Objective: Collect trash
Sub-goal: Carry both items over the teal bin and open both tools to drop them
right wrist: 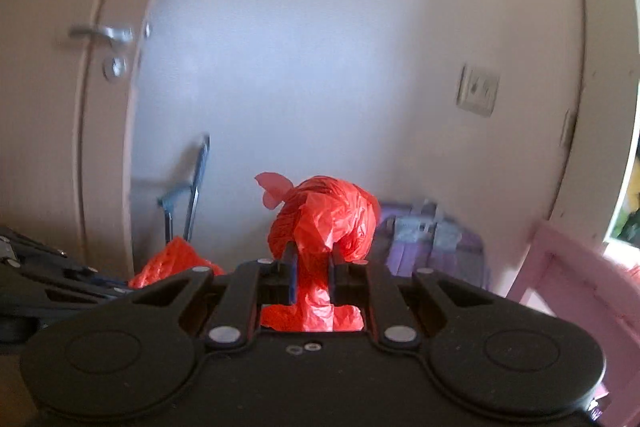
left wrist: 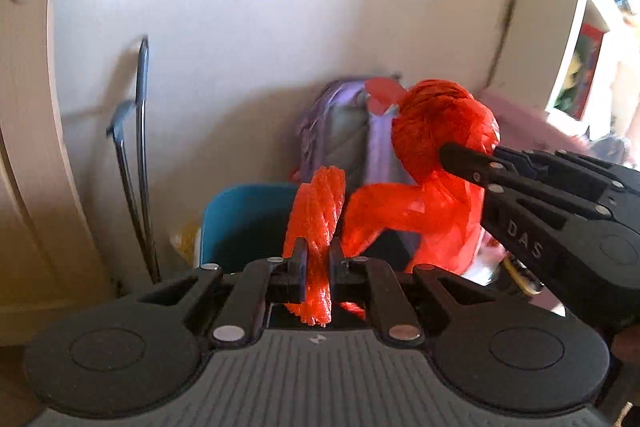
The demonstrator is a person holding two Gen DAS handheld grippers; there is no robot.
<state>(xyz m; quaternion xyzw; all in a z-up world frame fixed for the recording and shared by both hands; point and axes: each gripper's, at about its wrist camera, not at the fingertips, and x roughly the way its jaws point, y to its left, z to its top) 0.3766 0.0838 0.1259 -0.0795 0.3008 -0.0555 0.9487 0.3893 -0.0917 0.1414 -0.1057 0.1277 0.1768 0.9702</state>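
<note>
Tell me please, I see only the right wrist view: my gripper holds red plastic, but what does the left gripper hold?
Observer: The left gripper is shut on a twisted, ribbed strip of the same red bag.
Operator: Is a bin near the bag? My view shows none.
Observer: Yes, a blue bin stands behind the left gripper, beside the purple backpack.
Operator: Where exactly does my right gripper grip?
Observer: In the left wrist view, the right gripper comes in from the right and pinches the bag just below its bunched, rounded top.
</note>
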